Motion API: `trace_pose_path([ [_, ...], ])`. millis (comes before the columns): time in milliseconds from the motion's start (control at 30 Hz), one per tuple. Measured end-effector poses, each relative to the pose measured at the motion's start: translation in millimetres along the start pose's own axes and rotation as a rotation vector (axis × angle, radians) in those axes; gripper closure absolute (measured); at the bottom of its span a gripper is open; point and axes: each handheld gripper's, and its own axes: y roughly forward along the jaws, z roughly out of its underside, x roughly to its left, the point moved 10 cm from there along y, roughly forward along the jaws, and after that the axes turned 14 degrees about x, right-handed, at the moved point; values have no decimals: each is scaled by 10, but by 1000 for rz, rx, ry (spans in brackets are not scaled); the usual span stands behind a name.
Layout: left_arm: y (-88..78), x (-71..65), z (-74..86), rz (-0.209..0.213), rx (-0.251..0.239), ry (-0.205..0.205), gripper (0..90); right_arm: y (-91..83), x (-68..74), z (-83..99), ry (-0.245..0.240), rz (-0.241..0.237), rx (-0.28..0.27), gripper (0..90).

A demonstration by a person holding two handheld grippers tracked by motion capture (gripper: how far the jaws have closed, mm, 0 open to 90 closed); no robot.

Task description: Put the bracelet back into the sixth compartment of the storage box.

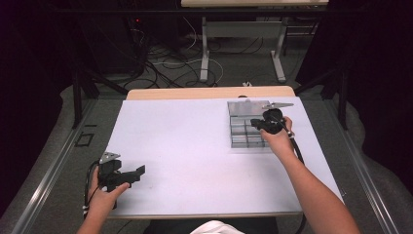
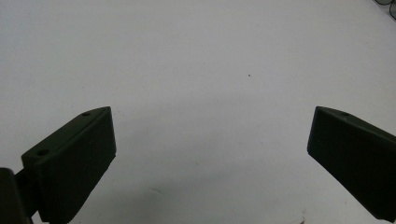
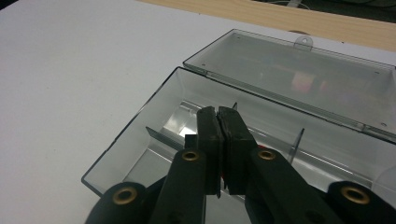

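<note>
Right gripper view, right tool closed over clear box, left tool spread wide

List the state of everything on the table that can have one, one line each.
Clear plastic box: open, dividers inside, compartments look empty where visible.
Box lid: swung back, lying flat behind the box.
Left gripper: jaws wide apart, nothing between them, over bare white table.
Right gripper: jaws pressed together, over the open box; cannot tell if anything is pinched.
</note>
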Motion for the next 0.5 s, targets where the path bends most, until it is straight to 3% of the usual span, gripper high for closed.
trace_pose_path([
  [500, 4, -7, -4, 2, -1, 2, 11, -133, -104, 144, 1, 17, 5, 883],
])
